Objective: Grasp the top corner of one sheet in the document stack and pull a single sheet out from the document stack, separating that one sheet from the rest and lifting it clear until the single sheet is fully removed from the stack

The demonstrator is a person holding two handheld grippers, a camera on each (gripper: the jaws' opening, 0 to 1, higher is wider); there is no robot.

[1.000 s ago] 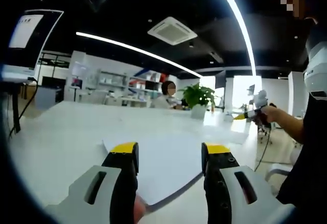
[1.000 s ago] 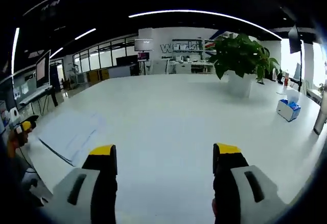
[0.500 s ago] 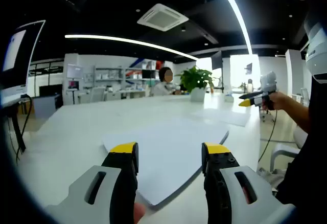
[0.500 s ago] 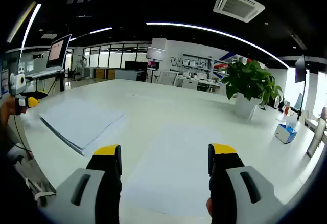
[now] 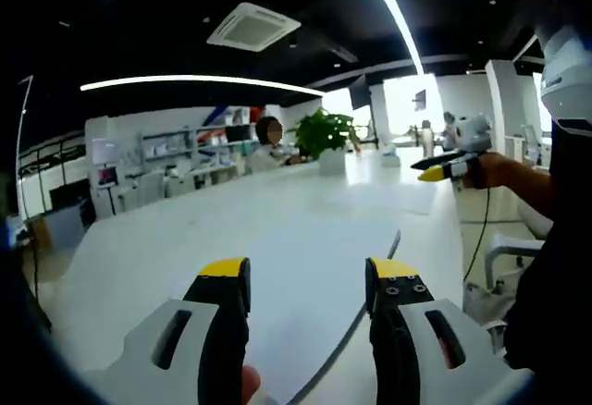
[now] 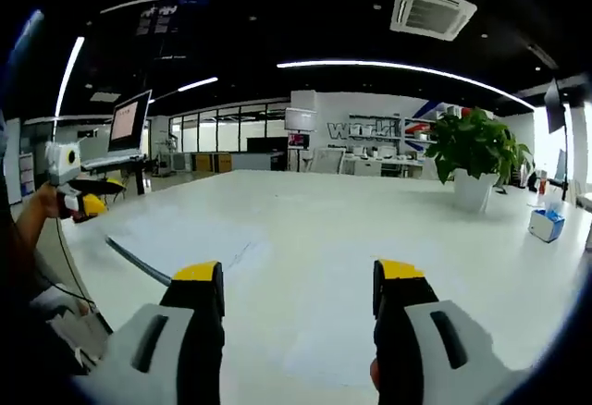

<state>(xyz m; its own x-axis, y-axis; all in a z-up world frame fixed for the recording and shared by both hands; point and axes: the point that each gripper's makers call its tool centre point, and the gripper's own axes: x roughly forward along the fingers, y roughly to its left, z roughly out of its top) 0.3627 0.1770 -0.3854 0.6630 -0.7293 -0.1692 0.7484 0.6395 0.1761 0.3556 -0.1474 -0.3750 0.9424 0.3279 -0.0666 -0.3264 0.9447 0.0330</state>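
Paper, white and flat: the document stack lies on the white table near its edge, its dark side edge showing layered sheets. Left gripper and right gripper hover with jaws spread, holding nothing.

One document stack is lying on one white table. Two grippers are showing: the left gripper and the right gripper. One potted plant and one blue tissue box are standing on the table, and one monitor is glowing behind.
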